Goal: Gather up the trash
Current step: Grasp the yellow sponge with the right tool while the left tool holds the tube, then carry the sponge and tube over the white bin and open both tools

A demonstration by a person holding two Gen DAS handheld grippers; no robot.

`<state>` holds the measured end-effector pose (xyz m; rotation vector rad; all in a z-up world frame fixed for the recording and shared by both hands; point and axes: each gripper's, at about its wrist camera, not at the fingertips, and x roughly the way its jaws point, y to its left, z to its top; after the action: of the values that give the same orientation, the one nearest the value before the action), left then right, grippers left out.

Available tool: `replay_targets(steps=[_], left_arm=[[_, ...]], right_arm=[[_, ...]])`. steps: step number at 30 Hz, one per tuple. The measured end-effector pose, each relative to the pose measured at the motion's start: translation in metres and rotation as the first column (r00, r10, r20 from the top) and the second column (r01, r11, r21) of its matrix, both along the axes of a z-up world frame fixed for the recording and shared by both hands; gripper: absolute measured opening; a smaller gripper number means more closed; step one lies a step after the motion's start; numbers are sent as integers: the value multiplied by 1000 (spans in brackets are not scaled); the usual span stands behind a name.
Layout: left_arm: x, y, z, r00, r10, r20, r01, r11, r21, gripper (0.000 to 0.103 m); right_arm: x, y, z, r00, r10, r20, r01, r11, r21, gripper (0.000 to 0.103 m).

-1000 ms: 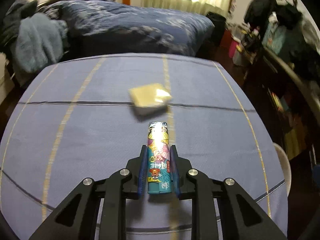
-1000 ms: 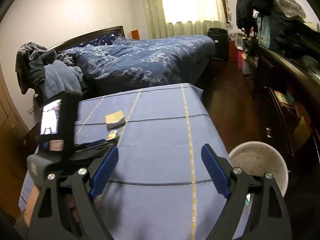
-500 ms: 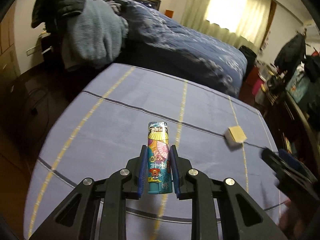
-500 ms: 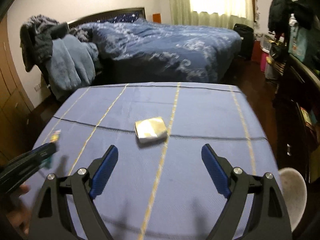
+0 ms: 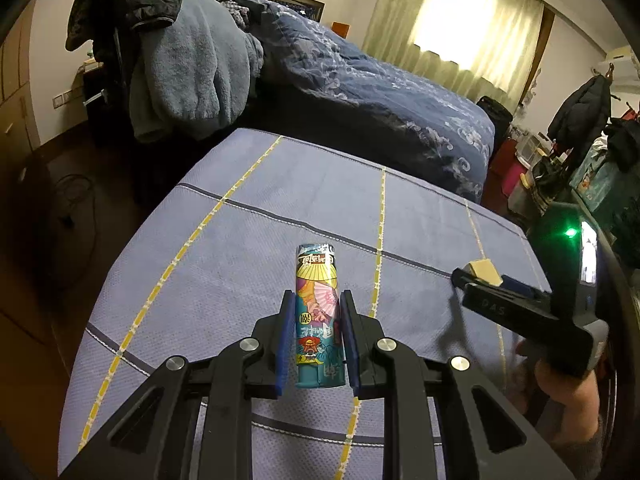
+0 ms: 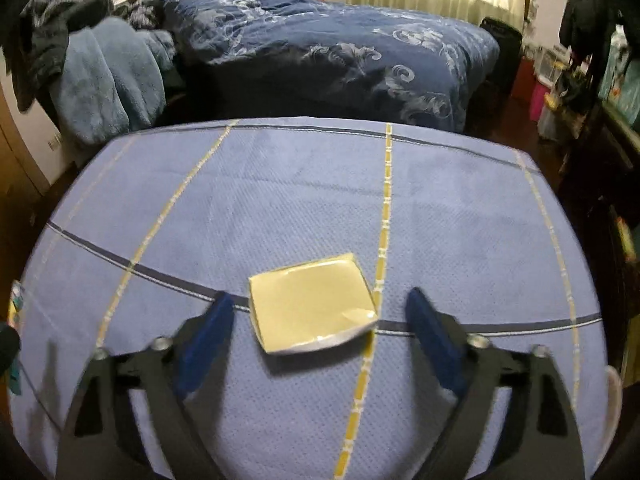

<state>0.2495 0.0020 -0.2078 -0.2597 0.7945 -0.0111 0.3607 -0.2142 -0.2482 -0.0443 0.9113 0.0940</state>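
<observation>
My left gripper (image 5: pixel 315 308) is shut on a colourful printed tube-shaped wrapper (image 5: pixel 318 312) and holds it above the blue tablecloth (image 5: pixel 248 264). A flat yellow packet (image 6: pixel 310 304) lies on the cloth; it also shows in the left wrist view (image 5: pixel 485 271), partly hidden behind the right gripper's finger. My right gripper (image 6: pixel 320 312) is open and empty, low over the cloth, with its blue fingers on either side of the packet's near end. The right gripper's body (image 5: pixel 528 312) shows at the right of the left wrist view.
A bed with a dark blue quilt (image 6: pixel 340 48) stands behind the table. A pile of blue blankets and dark clothes (image 5: pixel 188 64) sits at the left. A white bin's rim (image 6: pixel 614 392) shows beyond the table's right edge. Cluttered furniture (image 5: pixel 592 168) lines the right.
My right gripper has moved forward and down to the yellow packet, which now lies between its open fingers. My left gripper has turned left and still holds the wrapper.
</observation>
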Motion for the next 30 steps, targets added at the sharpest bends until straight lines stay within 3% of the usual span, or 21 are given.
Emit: replay_targets(steps=[1, 2, 7, 12, 22, 27, 30], left_arm=[[0, -1, 0, 1000, -1, -2, 1, 1000, 3, 23], [0, -2, -1, 1000, -1, -3, 1, 1000, 8, 23], [-4, -13, 2, 1000, -17, 3, 17, 999, 49, 23], [-10, -21, 5, 999, -38, 8, 37, 997, 73, 23], [-28, -61, 13, 990, -138, 23, 135, 984, 113, 23], [-39, -106, 21, 967, -250, 51, 241, 960, 141, 23], [-44, -140, 28, 938, -340, 69, 327, 932, 155, 23]], right_arm=[[-1, 1, 1, 1000, 8, -6, -8, 1000, -4, 56], [-3, 1, 3, 1000, 11, -17, -11, 1000, -4, 55], [-24, -2, 7, 999, 18, -35, -17, 999, 42, 55], [-72, -12, 17, 1000, 13, -15, -12, 996, 89, 55], [-173, -45, 23, 996, -50, 70, 47, 998, 50, 55], [-210, -78, 26, 989, -109, 100, 104, 993, 51, 55], [-231, -103, 31, 977, -162, 137, 159, 987, 32, 55]])
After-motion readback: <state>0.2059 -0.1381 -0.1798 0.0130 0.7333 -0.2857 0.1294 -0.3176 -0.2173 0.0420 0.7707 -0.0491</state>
